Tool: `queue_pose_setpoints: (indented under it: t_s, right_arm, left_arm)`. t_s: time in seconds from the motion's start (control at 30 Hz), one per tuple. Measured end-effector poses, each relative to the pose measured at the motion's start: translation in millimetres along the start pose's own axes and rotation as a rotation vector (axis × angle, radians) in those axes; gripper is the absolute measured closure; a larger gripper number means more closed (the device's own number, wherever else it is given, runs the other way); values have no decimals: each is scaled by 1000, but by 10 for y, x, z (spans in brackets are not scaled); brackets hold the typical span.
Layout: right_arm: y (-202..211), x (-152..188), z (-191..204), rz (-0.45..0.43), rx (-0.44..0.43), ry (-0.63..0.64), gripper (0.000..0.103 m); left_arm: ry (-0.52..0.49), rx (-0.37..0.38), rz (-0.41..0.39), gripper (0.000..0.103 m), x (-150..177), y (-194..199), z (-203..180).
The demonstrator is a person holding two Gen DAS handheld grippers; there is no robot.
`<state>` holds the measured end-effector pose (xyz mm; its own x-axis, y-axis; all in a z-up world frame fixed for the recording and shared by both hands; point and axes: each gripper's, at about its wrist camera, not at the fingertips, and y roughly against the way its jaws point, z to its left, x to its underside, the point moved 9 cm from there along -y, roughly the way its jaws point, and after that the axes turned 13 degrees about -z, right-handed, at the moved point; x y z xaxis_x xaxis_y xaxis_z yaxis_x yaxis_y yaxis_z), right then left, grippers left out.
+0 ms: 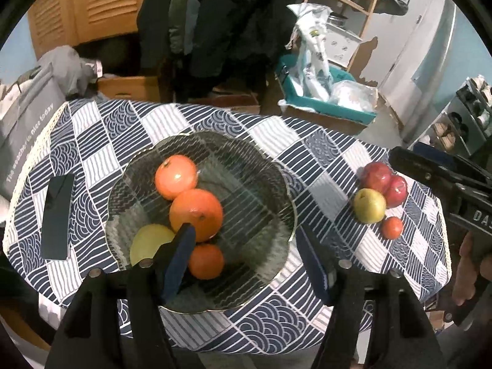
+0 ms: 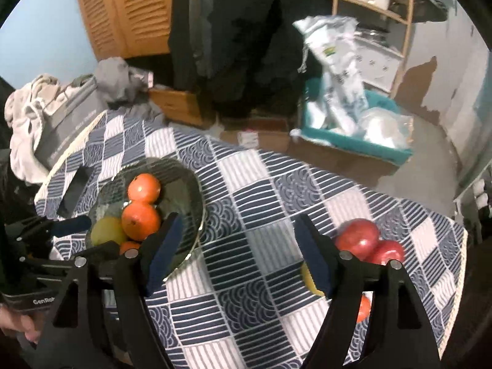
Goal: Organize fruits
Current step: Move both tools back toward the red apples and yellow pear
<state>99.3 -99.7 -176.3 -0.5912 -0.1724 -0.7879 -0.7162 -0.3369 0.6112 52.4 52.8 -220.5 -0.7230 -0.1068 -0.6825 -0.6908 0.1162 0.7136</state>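
Right now I'm between picks: left gripper [image 1: 246, 246] over the glass bowl [image 1: 276, 166], jaws apart, nothing held; right gripper [image 2: 236, 246] likewise empty. Bowl: 3 oranges [image 1: 196, 210], 1 yellow fruit [image 1: 147, 241]. On cloth [image 1: 323, 153]: 2 red apples [image 1: 376, 175], 1 green apple [image 1: 369, 205], 1 sm. orange [image 1: 392, 227]. Next, I reckon: right drops onto that cluster.

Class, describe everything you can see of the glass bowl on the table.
The glass bowl is wide, shallow and clear, with ribbed walls and a scalloped rim with a thin gold-looking edge. It sits upright on the blue-and-white patterned tablecloth, left of the loose fruit. Inside, bunched toward one side, lie three oranges and a yellow-green fruit. A dark phone lies beside it, apart.
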Motion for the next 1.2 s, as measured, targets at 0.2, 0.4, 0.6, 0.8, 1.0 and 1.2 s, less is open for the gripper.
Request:
queue_pose_setpoints:
  t_s: [0.2, 0.4, 0.6, 0.8, 1.0, 1.2]
  right_arm:
    - [287, -81, -182, -46, 27, -18, 20]
    - [544, -137, -351, -81, 55, -22, 17]
    - [792, -186, -543, -121, 88, -22, 17]
    - [998, -195, -758, -159, 127, -33, 16]
    - [1118, -124, -979, -168, 151, -63, 16]
    - [1182, -36, -1191, -159, 171, -82, 16]
  left_arm:
    - [-27, 21, -14, 32, -54, 63, -207]
    - [-51, 38, -18, 32, -92, 91, -394]
    - [-74, 58, -27, 32, -141, 133, -609]
    - [-92, 76, -37, 28, -197, 179, -807]
    - [-103, 89, -44, 27, -224, 215, -984]
    - [-111, 77, -42, 19, -234, 178, -1146]
